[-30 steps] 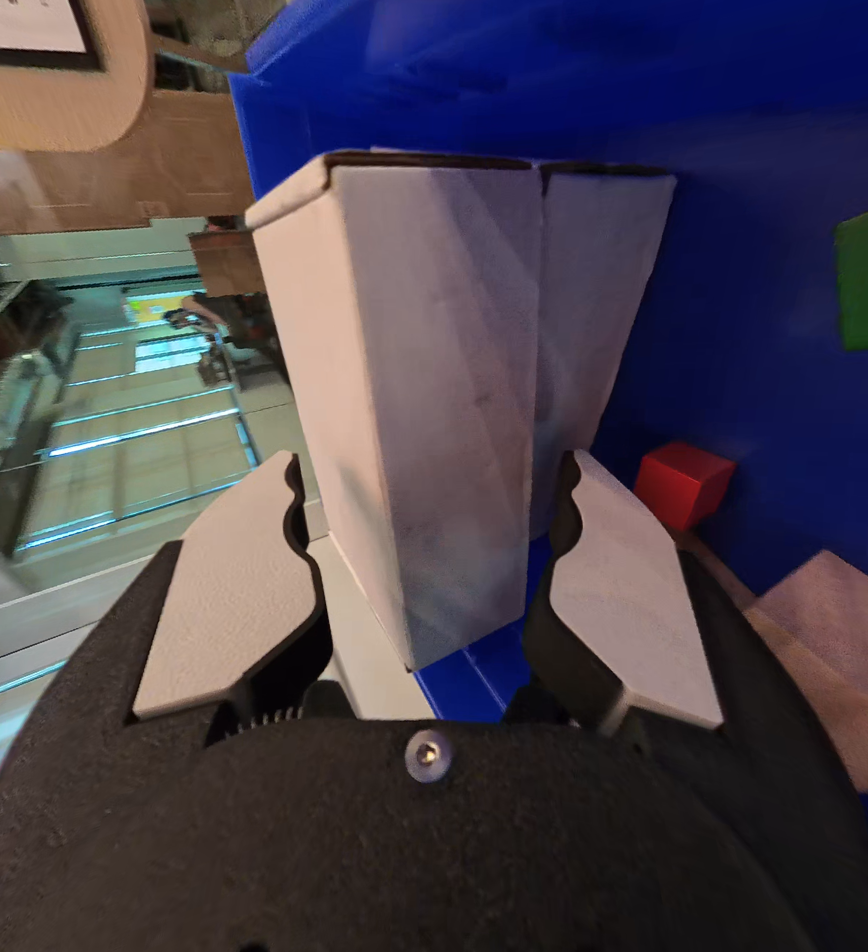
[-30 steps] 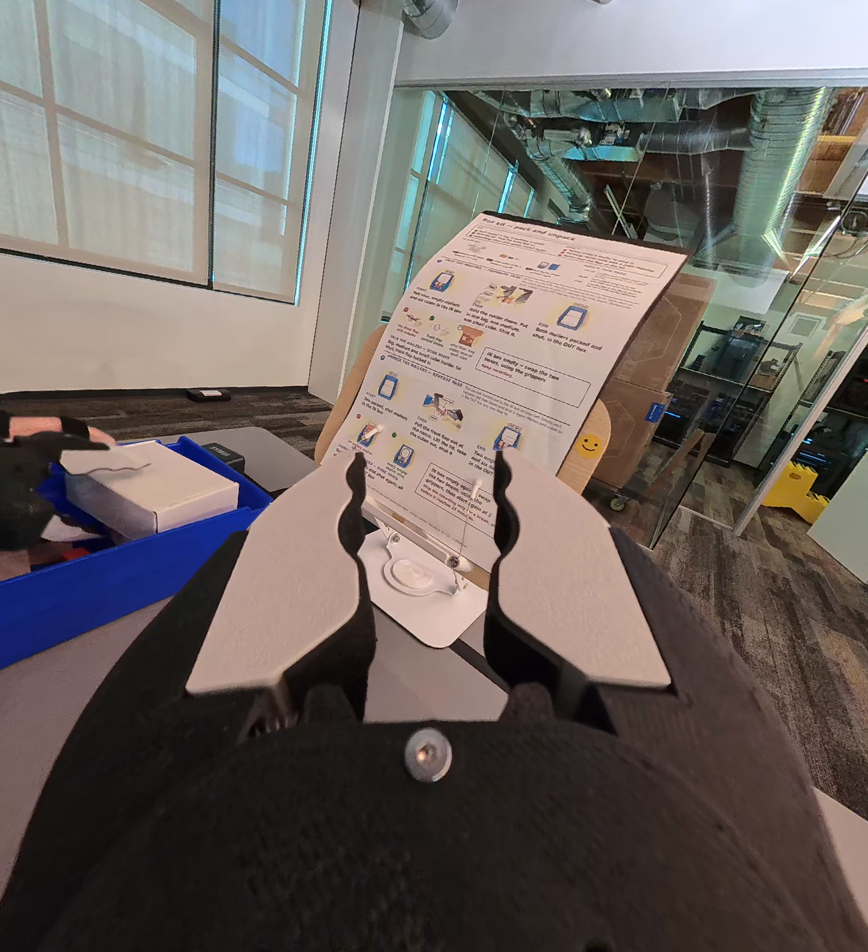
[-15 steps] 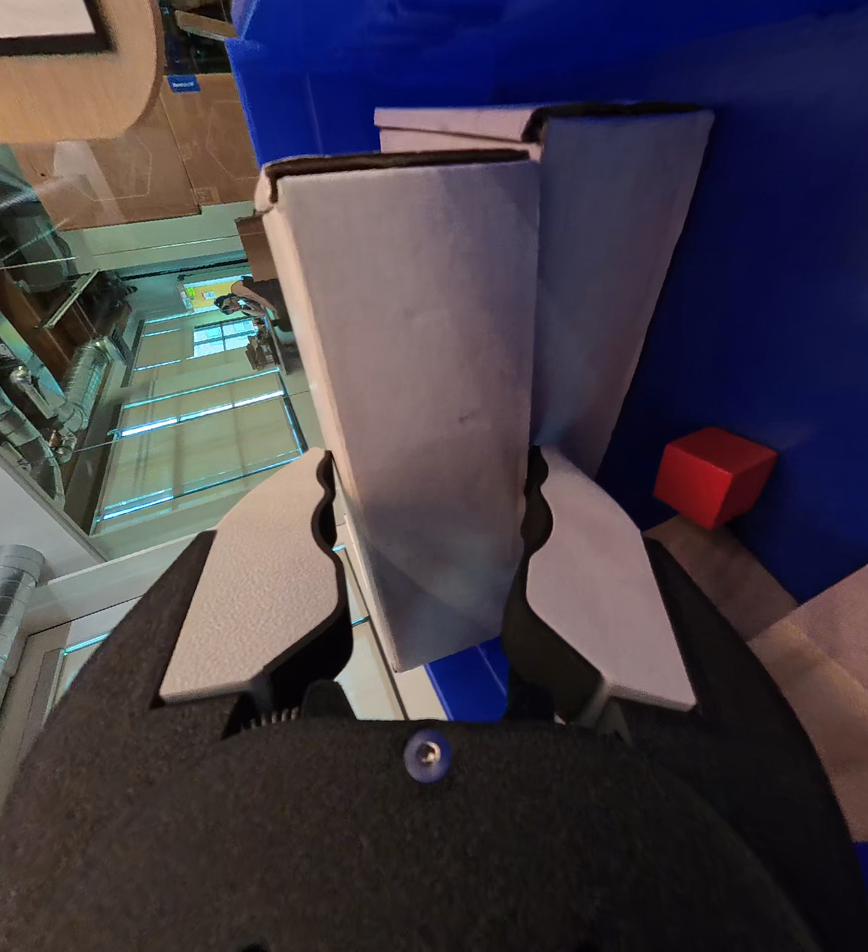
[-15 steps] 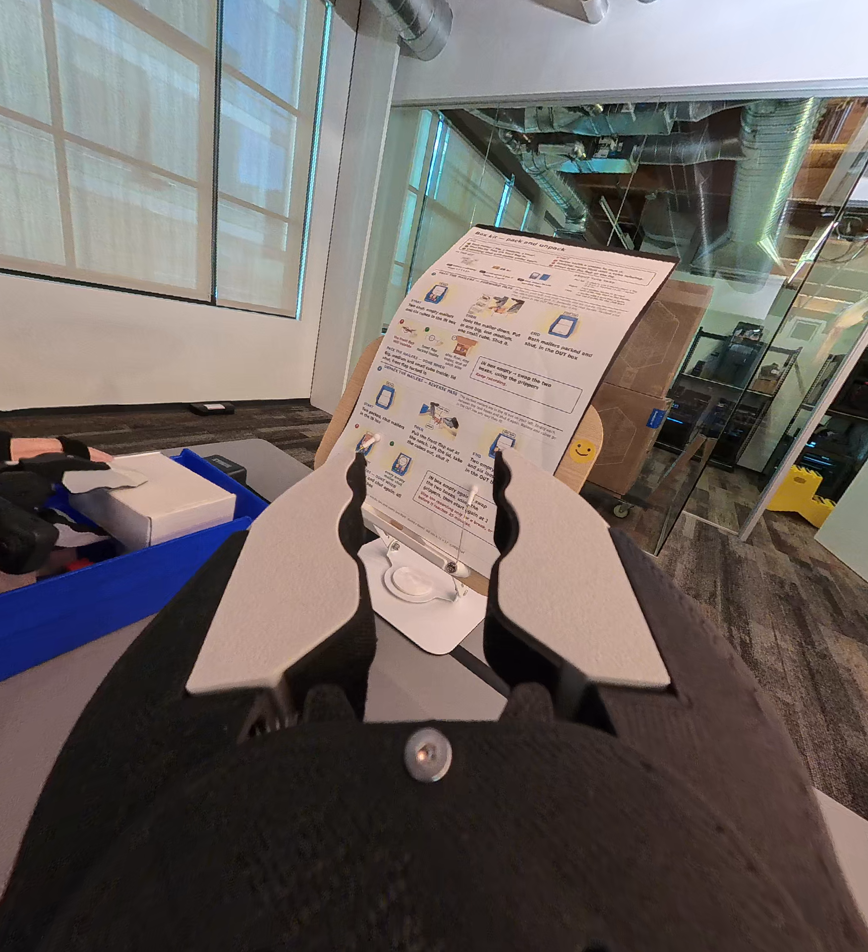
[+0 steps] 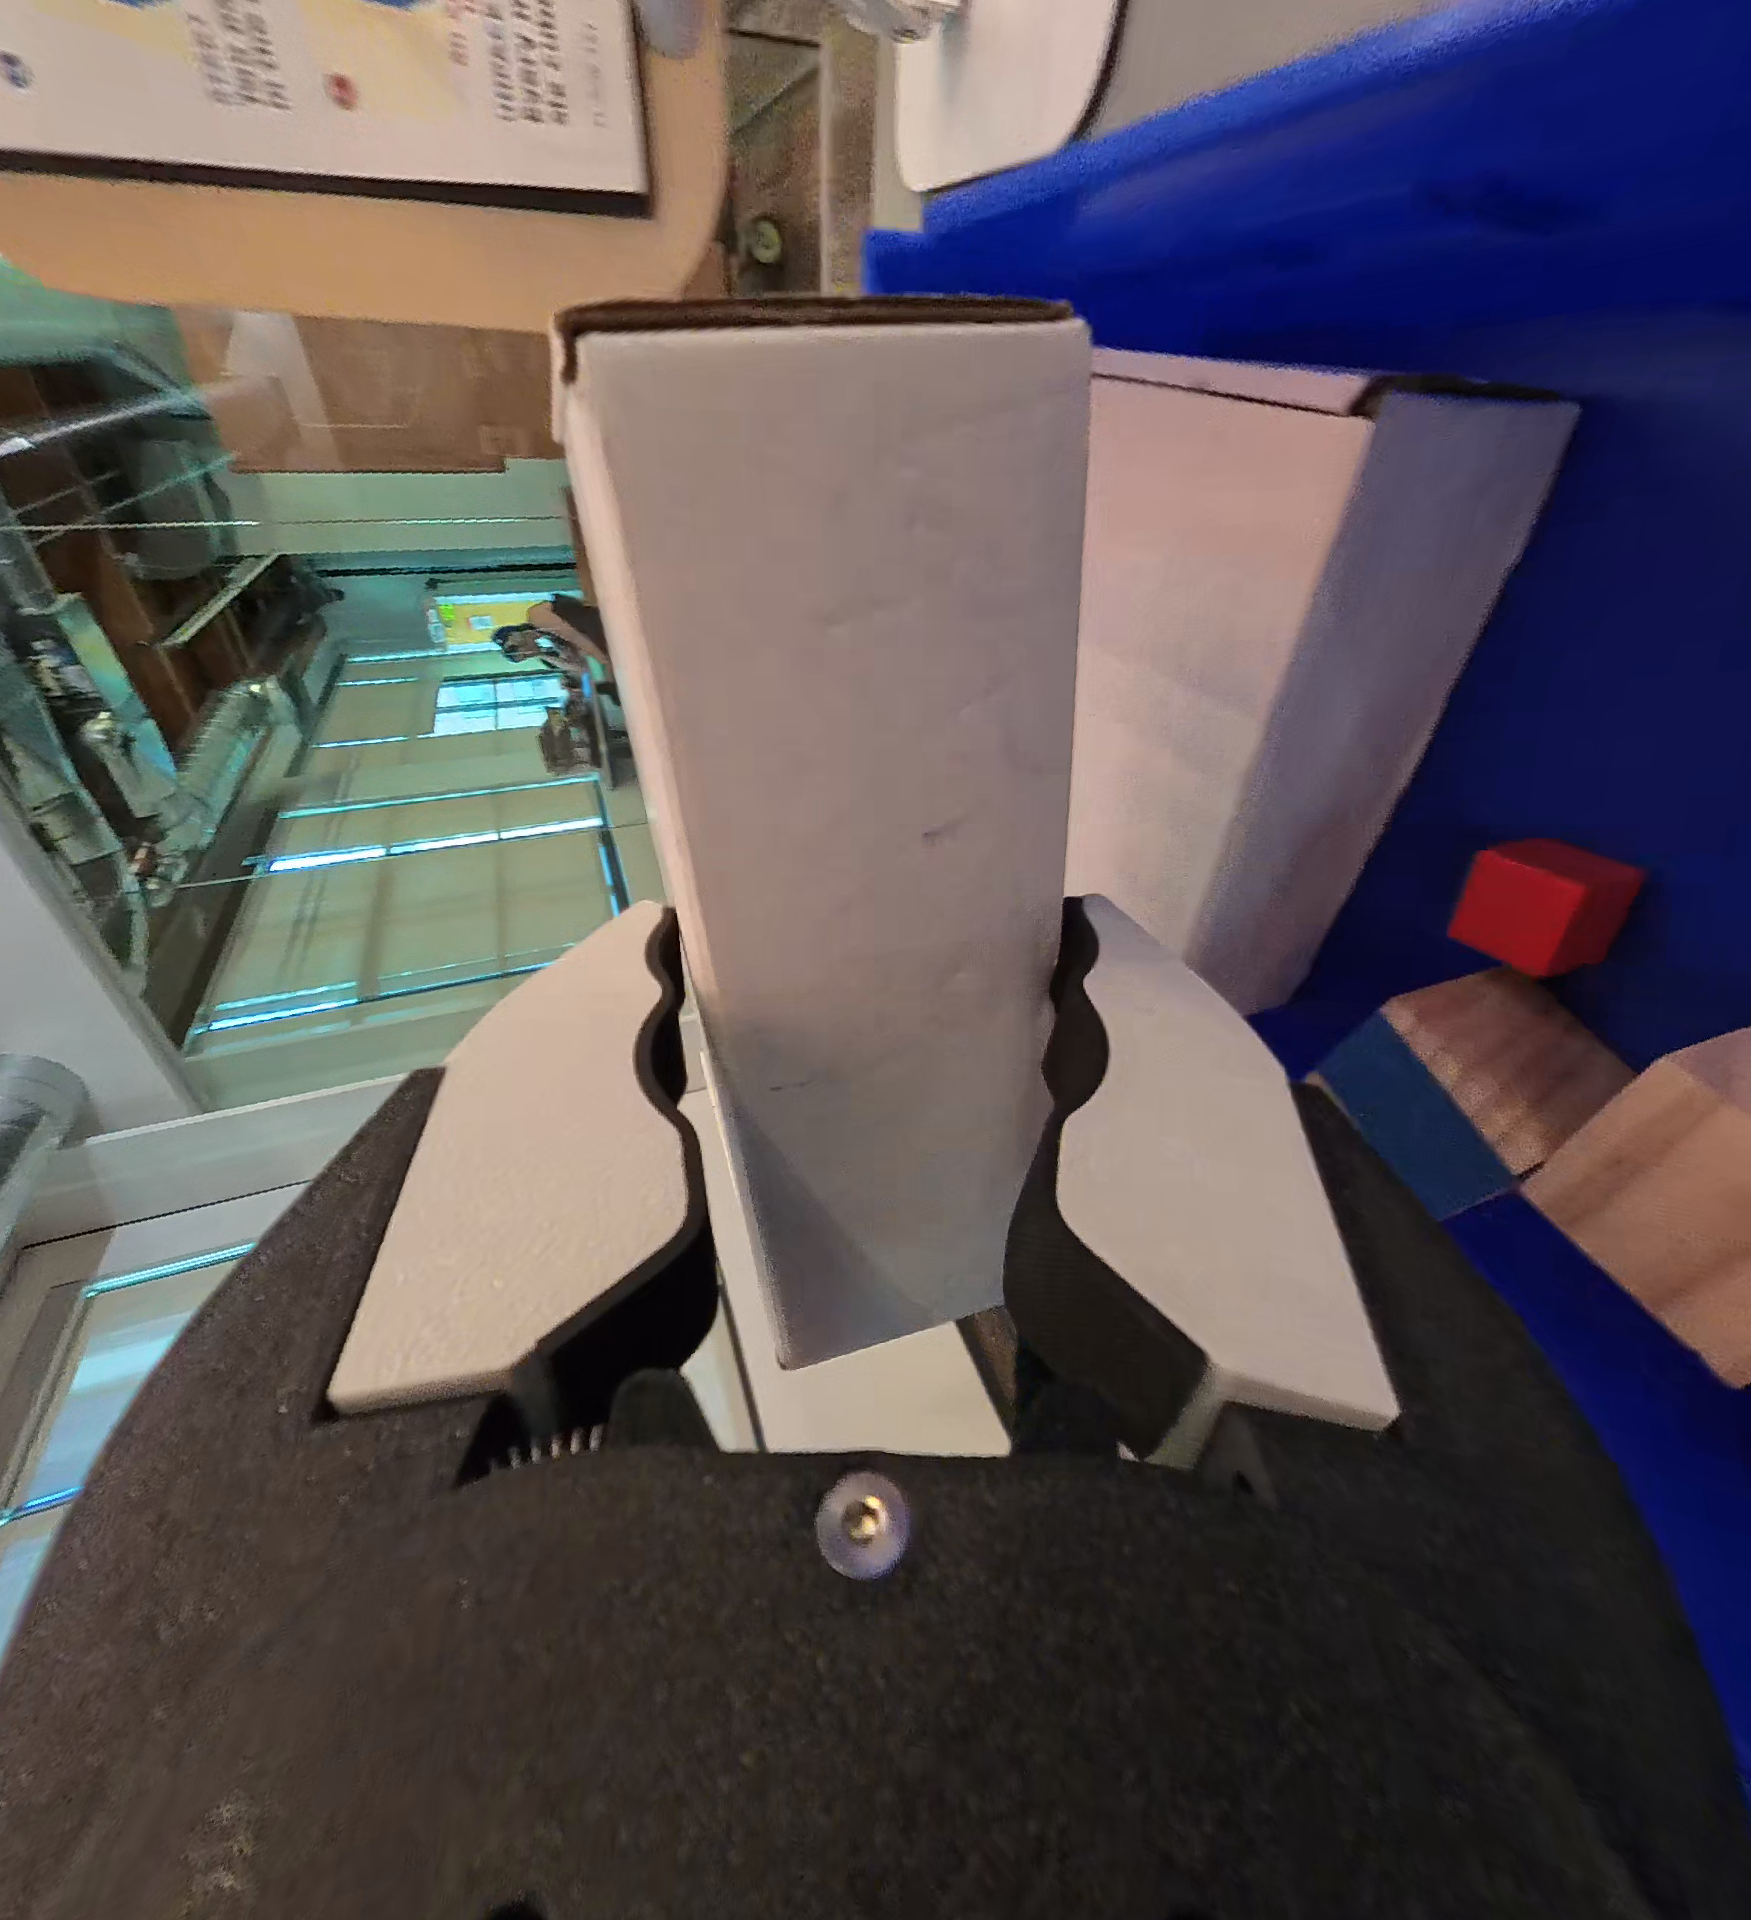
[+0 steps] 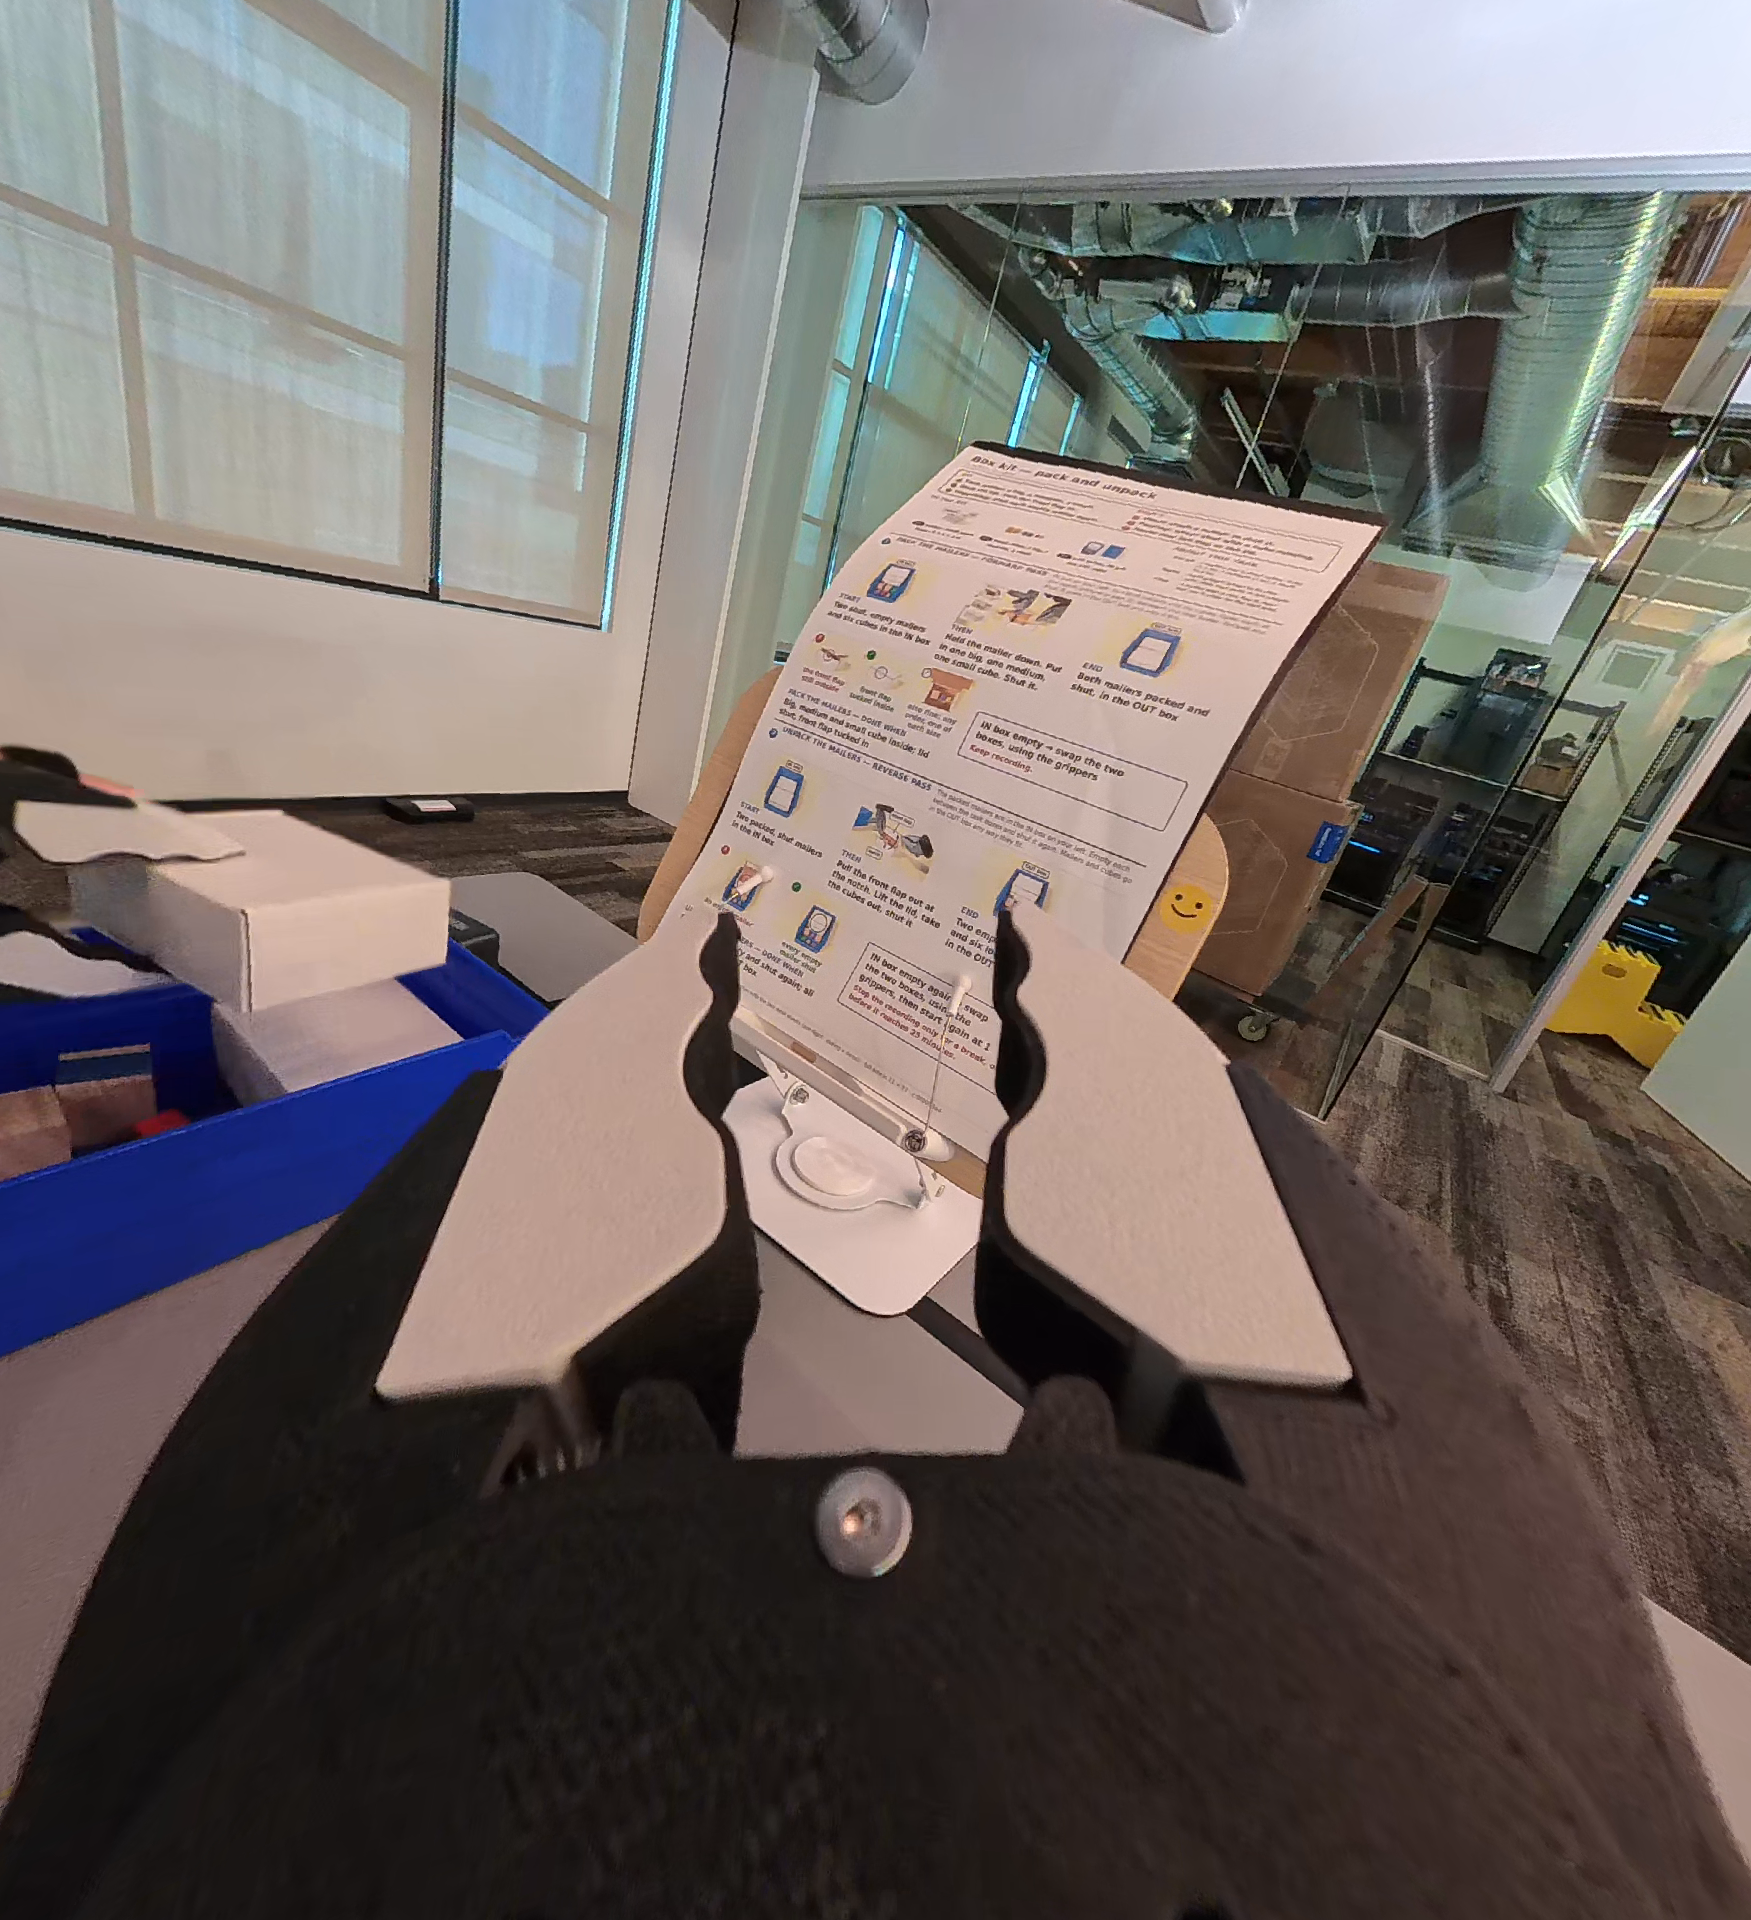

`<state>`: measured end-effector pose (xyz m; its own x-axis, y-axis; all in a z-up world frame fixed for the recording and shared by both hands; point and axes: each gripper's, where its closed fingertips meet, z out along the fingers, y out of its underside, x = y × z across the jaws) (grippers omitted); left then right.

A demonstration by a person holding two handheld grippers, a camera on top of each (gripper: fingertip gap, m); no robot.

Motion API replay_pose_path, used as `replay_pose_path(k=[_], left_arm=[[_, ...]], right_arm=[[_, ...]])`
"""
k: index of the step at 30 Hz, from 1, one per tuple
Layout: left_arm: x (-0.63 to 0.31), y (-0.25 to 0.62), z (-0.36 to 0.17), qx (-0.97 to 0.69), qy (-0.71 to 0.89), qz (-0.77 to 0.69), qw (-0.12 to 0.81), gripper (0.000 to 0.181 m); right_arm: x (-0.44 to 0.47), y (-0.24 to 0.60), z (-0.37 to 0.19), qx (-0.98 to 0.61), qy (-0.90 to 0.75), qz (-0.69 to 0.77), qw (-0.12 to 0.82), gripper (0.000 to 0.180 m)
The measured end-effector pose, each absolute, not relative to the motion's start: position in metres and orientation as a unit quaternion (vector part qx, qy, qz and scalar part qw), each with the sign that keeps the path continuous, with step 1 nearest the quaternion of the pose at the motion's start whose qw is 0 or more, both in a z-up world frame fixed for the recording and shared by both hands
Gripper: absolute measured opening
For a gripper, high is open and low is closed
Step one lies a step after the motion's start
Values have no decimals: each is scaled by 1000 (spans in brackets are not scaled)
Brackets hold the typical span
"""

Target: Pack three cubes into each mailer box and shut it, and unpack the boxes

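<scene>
**Left gripper holds a mailer above the bin**

The left hand-held gripper (image 5: 866, 925) is pinching a shut white mailer (image 5: 840, 727) by its narrow sides, one finger pressed on each face. From the right wrist view the mailer (image 6: 268, 914) hangs clear above the blue bin (image 6: 175, 1195), tilted a little, with the left hand-held gripper (image 6: 9, 852) clamped on its far end at the frame's left edge.

A second mailer (image 5: 1266, 665) lies in the bin, just beside and under the held one. The cubes are loose in the same bin: a small red cube (image 5: 1541, 909), a wooden cube with a blue face (image 5: 1442, 1081) next to it, and a larger plain wooden cube (image 5: 1702, 1195) touching that one. The right view shows the wooden cubes (image 6: 9, 1138) near the bin's front wall.

The right hand-held gripper (image 6: 858, 945) is spread apart with nothing between its fingers. It sits over the grey surface (image 6: 40, 1507), well apart from the bin, pointing at a printed instruction sheet (image 6: 1037, 748) propped on a stand (image 6: 850, 1236) at the surface's far edge. Behind that are glass walls and a window.
</scene>
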<state>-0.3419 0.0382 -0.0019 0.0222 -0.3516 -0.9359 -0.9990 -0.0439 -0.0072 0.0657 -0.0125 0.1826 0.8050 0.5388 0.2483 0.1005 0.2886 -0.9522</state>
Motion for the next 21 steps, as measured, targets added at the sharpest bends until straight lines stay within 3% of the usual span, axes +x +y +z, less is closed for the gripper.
replay_pose_path(k=[9,15,21], left_arm=[[-232,3,53,-565,604,357,433,68],[-121,-24,15,-502,676,329,428,68],[-77,-19,-47,-514,687,321,401,67]], right_arm=[[87,-21,191,-575,-261,127,765,48],[104,-33,199,-571,-251,128,771,48],[113,-38,200,-568,-248,136,773,48]])
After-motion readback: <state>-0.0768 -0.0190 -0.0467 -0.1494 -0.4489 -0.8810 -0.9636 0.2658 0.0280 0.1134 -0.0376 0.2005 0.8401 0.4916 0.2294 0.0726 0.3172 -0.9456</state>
